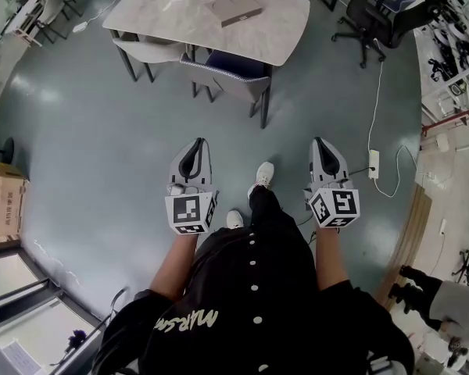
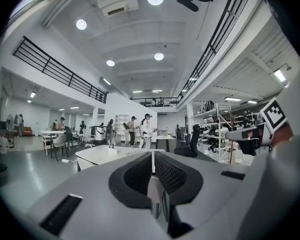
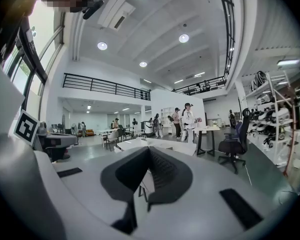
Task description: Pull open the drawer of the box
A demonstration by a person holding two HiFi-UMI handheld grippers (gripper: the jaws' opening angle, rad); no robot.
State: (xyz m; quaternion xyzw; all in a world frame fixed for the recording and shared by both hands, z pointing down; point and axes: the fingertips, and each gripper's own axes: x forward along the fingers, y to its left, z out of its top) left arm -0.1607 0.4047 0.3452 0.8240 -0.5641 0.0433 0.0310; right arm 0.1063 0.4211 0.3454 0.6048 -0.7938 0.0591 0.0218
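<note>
A flat tan box (image 1: 238, 8) lies on the pale table (image 1: 281, 30) at the far end of the head view, well ahead of both grippers. My left gripper (image 1: 197, 144) and right gripper (image 1: 319, 141) hang side by side over the grey floor, pointing toward the table. Each one's jaws meet at the tips with nothing between them. In the left gripper view the left gripper (image 2: 152, 156) points at the table (image 2: 102, 154). The right gripper (image 3: 149, 153) faces the same table (image 3: 162, 146) in its own view. I cannot make out the box's drawer.
Grey chairs (image 1: 223, 76) are tucked under the table's near side. A black office chair (image 1: 371, 18) stands at the back right. A power strip with a cable (image 1: 374, 165) lies on the floor to the right, and cardboard boxes (image 1: 4, 201) at the left. People (image 2: 146, 130) stand far off.
</note>
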